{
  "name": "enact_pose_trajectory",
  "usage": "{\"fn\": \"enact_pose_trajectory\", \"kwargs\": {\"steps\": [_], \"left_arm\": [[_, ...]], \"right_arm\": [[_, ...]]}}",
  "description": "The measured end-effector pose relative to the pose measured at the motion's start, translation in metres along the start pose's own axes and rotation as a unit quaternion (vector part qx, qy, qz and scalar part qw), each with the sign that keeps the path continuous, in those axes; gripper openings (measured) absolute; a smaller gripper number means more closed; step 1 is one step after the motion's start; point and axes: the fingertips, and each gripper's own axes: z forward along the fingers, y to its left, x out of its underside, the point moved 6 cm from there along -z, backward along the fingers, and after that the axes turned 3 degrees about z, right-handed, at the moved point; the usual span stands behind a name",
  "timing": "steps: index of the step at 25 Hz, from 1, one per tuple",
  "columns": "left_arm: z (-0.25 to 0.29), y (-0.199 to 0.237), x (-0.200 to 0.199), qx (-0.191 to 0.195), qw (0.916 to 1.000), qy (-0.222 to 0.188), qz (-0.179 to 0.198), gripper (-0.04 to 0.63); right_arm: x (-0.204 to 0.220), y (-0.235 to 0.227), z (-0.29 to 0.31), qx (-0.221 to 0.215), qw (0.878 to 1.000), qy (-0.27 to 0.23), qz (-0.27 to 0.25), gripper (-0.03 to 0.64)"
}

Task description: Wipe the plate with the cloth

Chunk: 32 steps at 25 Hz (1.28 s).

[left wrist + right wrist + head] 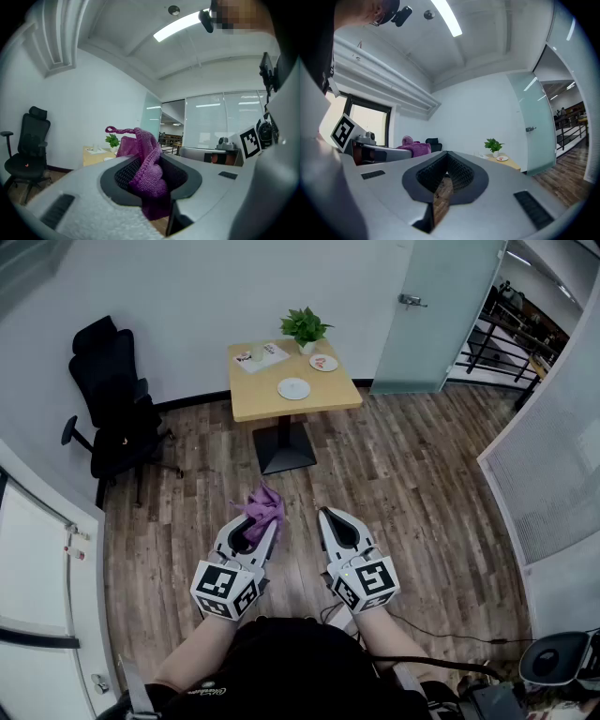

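My left gripper (pixel 271 521) is shut on a purple knitted cloth (pixel 262 506), which bunches out past its jaw tips; in the left gripper view the cloth (pixel 146 168) fills the gap between the jaws. My right gripper (pixel 324 514) is shut with nothing in it, its tips touching (pixel 446 153). Both are held over the wooden floor, well short of a small wooden table (pixel 328 399). A white plate (pixel 293 388) lies on the table's near half. A second small plate (pixel 323 363) with red marks sits further back.
On the table's far edge stand a potted green plant (pixel 305 328) and a paper sheet (pixel 262 355). A black office chair (pixel 117 413) is at the left by the wall. A glass door (pixel 441 306) is at the right, with white partitions along both sides.
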Motion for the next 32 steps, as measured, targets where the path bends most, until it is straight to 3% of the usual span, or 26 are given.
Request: {"fn": "enact_pose_trajectory", "kwargs": {"steps": [32], "left_arm": [[0.067, -0.057, 0.017, -0.021, 0.9998, 0.005, 0.005, 0.112]], "right_arm": [[0.01, -0.086, -0.026, -0.029, 0.999, 0.006, 0.012, 0.005]]}}
